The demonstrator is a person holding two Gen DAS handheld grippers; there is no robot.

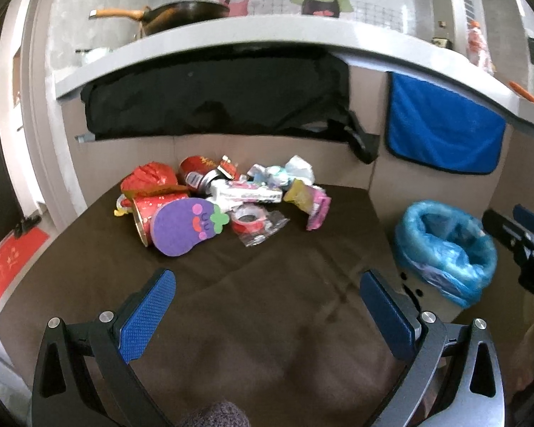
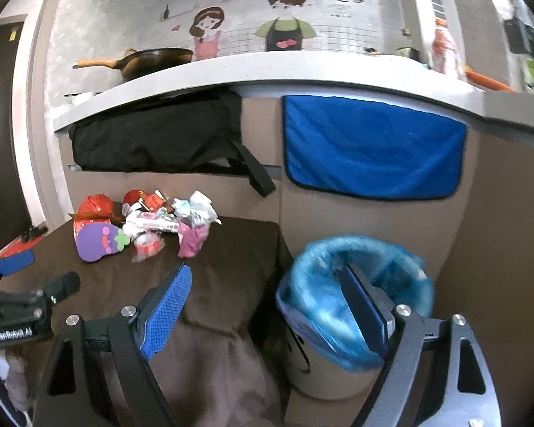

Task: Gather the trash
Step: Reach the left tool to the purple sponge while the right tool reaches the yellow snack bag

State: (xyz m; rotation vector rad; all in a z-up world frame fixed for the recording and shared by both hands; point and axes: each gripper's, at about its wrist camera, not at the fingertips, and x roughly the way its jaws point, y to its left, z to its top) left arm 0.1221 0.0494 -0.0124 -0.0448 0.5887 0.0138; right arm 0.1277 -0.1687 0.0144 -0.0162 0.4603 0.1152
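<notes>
Both grippers' fingers (image 1: pixel 149 316) gape, trash pile (image 1: pixel 224 199) well ahead.

A dark wok (image 1: pixel 181 14) with a wooden handle sits at the left end of the grey worktop (image 1: pixel 267 32). Below its front edge hang a black bag (image 1: pixel 213 96) and a blue cloth (image 1: pixel 441 128).

Matt brown cloth (image 1: pixel 267 302) – glossy blue plastic bin liner (image 1: pixel 448 245) – crinkled wrappers (image 1: pixel 267 181).
</notes>
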